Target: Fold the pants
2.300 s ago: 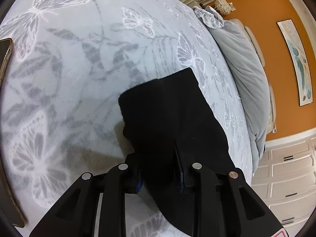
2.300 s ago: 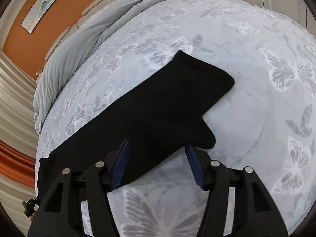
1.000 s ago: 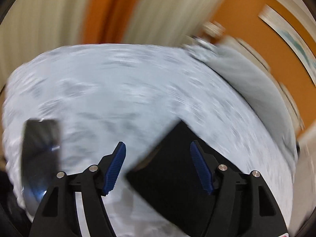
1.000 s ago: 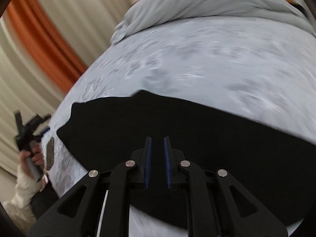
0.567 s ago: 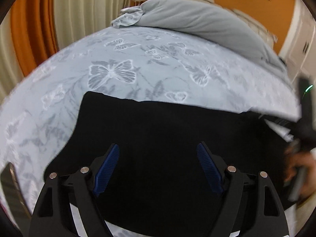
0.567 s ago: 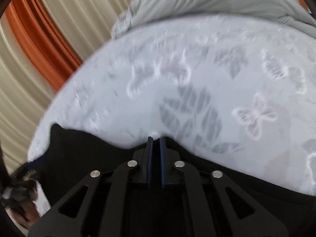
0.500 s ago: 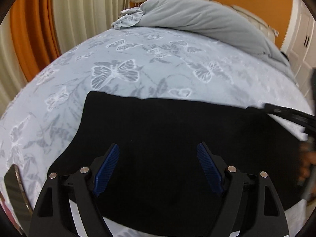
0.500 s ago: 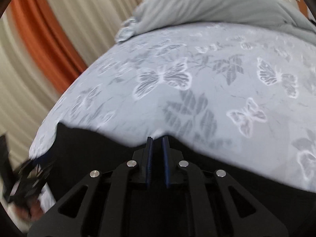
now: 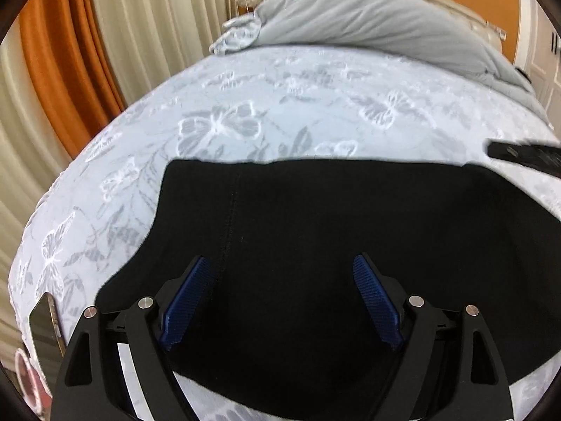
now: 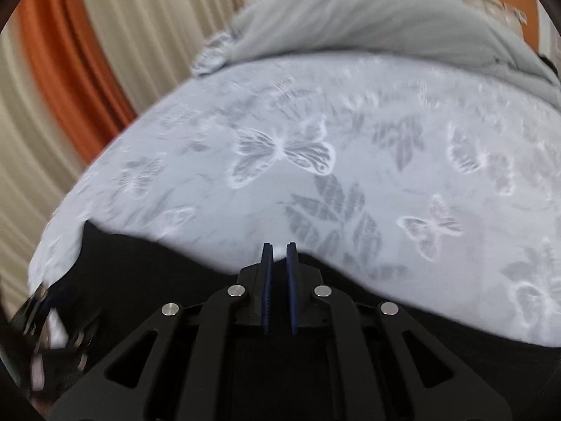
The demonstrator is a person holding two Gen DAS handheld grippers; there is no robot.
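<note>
The black pants lie flat in a wide band across the near part of the bed, with a vertical seam toward their left end. My left gripper is open and empty, its blue pads above the pants' near middle. My right gripper is shut at the far edge of the pants, and the fabric edge rises in a small peak at its tips. The right gripper also shows as a dark bar at the right edge of the left wrist view.
The bed cover is pale blue with butterflies. A grey duvet is heaped at the head of the bed. Orange and cream curtains hang at the left. A phone lies at the near left edge.
The left gripper has let go of the pants, opened and swung round to face the head of the bed. The right gripper has shut on the pants' far edge and moved closer to it.
</note>
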